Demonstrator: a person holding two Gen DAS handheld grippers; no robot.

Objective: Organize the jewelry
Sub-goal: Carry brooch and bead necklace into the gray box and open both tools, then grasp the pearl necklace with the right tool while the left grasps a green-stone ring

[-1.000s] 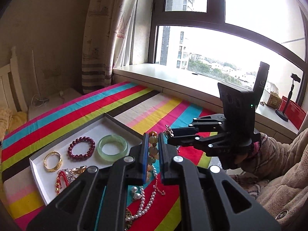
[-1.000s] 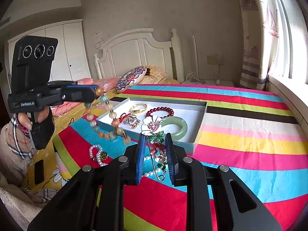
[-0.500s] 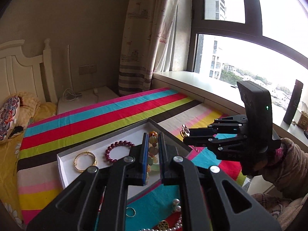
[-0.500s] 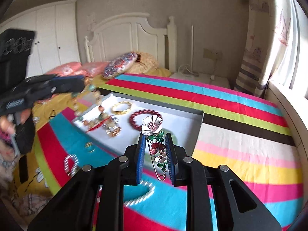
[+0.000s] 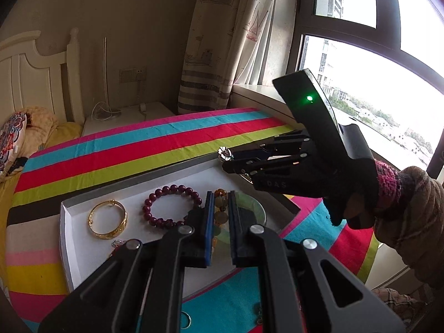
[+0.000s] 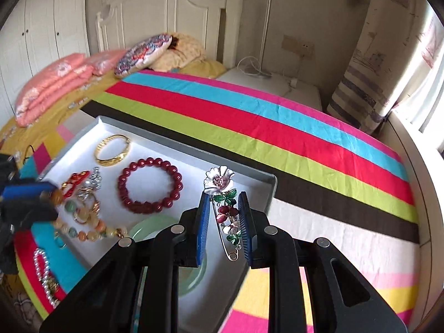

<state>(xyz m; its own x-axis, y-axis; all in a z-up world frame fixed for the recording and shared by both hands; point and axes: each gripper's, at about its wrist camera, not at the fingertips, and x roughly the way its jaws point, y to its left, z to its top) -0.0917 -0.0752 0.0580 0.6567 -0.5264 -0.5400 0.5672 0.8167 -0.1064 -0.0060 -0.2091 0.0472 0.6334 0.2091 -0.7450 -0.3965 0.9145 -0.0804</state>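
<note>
Both grippers now over tray, brooch nearest its rim.

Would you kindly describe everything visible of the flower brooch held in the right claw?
The flower brooch looks like enamelled metal: a white blossom with a pink jewelled centre on top, green leaves and dark red and pale petals below, backed by a long gold safety-pin. It stands roughly upright, gripped between the blue pads of the right claw, blossom protruding past the fingertips, held above the white tray near its corner.
</note>
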